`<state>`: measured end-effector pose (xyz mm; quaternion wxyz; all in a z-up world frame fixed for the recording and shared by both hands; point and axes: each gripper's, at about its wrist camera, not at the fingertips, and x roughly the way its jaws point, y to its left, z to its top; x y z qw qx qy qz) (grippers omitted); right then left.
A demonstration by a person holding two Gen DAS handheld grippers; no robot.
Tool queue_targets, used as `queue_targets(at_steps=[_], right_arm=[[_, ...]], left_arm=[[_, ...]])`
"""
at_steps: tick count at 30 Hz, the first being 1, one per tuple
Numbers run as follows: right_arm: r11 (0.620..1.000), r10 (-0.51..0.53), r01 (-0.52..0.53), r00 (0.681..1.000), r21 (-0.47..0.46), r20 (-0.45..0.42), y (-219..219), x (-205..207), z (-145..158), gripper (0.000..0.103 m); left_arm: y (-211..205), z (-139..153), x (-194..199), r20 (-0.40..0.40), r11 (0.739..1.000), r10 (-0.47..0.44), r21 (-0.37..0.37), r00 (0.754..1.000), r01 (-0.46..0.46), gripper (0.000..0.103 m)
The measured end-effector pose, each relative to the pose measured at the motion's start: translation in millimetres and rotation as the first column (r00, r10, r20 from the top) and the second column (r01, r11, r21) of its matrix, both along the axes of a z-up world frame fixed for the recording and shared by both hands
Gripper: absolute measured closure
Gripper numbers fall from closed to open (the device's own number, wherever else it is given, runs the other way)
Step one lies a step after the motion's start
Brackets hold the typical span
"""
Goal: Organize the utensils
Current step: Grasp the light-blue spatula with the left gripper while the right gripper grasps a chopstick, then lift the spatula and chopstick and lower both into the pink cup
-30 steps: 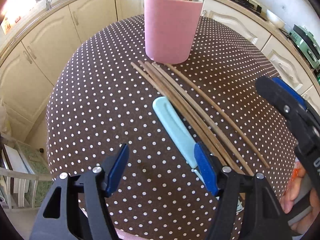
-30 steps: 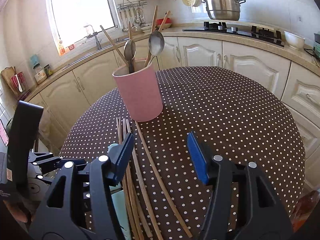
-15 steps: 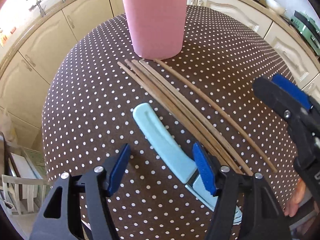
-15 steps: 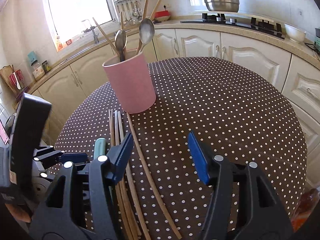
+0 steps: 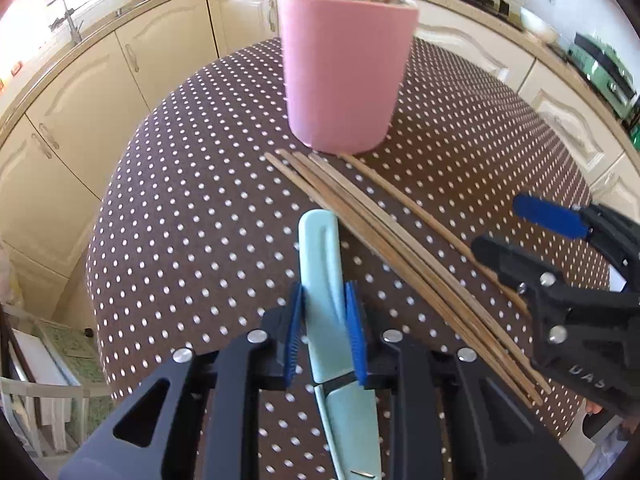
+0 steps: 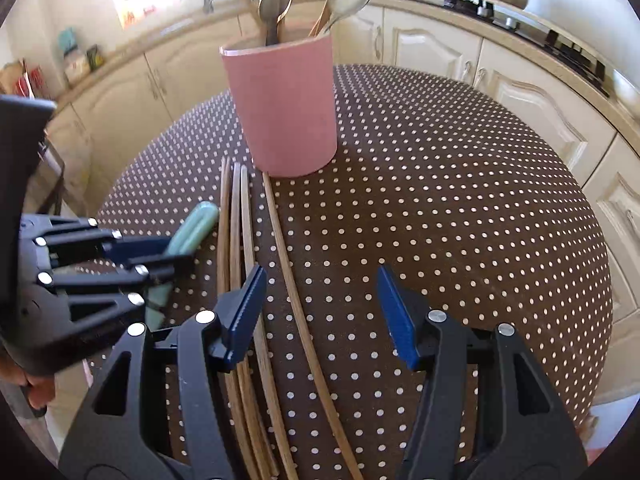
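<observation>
Pale-green knife handle [image 5: 322,280] now clamped by just-closed left gripper [image 5: 325,320], right gripper [image 6: 320,300] open, empty

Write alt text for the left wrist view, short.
The left gripper is shut on the handle of a pale green knife lying on a brown polka-dot table. Wooden chopsticks lie beside it, running up to a pink utensil cup; the right gripper hangs open at right.
</observation>
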<state>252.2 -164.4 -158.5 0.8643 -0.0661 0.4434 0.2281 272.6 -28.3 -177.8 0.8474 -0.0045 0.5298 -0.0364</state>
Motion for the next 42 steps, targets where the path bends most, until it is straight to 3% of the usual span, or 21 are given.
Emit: queue_targets(at_steps=[4,6,8,10,13,15,20,25,31,42], right_arm=[[0.998,0.032,-0.034,0.999,-0.052,-0.041,9.4,8.3,-6.4,0.063],[0.994,0.057,-0.063,0.996,-0.089,-0.066,15.6,11.2,-9.0,0.068],[0.990,0.079,-0.089,0.993,-0.113,-0.088,21.0,13.4,-11.2,0.070],[0.977,0.099,-0.116,0.990,-0.178,-0.099,28.3,15.2,-13.5,0.079],[0.963,0.130,-0.156,0.983,-0.218,-0.130,36.8,15.7,-14.0,0.092],[0.953,0.147,-0.179,0.978,-0.244,-0.147,41.9,17.4,-14.6,0.095],[0.945,0.164,-0.197,0.976,-0.260,-0.144,47.2,16.6,-15.3,0.097],[0.957,0.165,-0.186,0.980,-0.221,-0.111,44.3,-0.5,-8.8,0.098],[0.976,0.170,-0.170,0.985,-0.140,-0.009,34.1,-18.6,14.8,0.098],[0.981,0.098,-0.132,0.970,0.140,0.224,-0.3,-41.2,66.9,0.098]], left_arm=[[13.4,-2.0,3.0,-0.041,0.999,0.005,-0.042,0.999,-0.007,0.074],[16.0,-1.1,2.2,-0.067,0.998,0.016,-0.056,0.998,-0.020,0.056],[18.1,-1.2,0.8,-0.080,0.999,0.028,-0.043,0.996,-0.031,0.056],[19.3,-2.3,-3.4,-0.082,0.999,0.034,-0.028,0.996,-0.036,0.056],[8.1,-5.1,-7.1,-0.075,0.999,0.038,0.015,0.996,-0.037,0.063],[-5.6,-5.7,-6.0,-0.062,0.999,0.048,0.028,0.997,-0.047,0.081],[-2.4,-3.5,-8.3,-0.045,0.998,0.063,-0.002,0.997,-0.063,0.083],[15.4,2.2,-22.3,-0.002,0.996,0.074,-0.043,0.997,-0.074,0.083],[22.0,28.9,-44.7,0.147,0.995,0.070,-0.074,0.987,-0.059,0.083],[22.6,77.3,-67.6,0.387,0.990,0.060,-0.138,0.920,-0.006,0.083]])
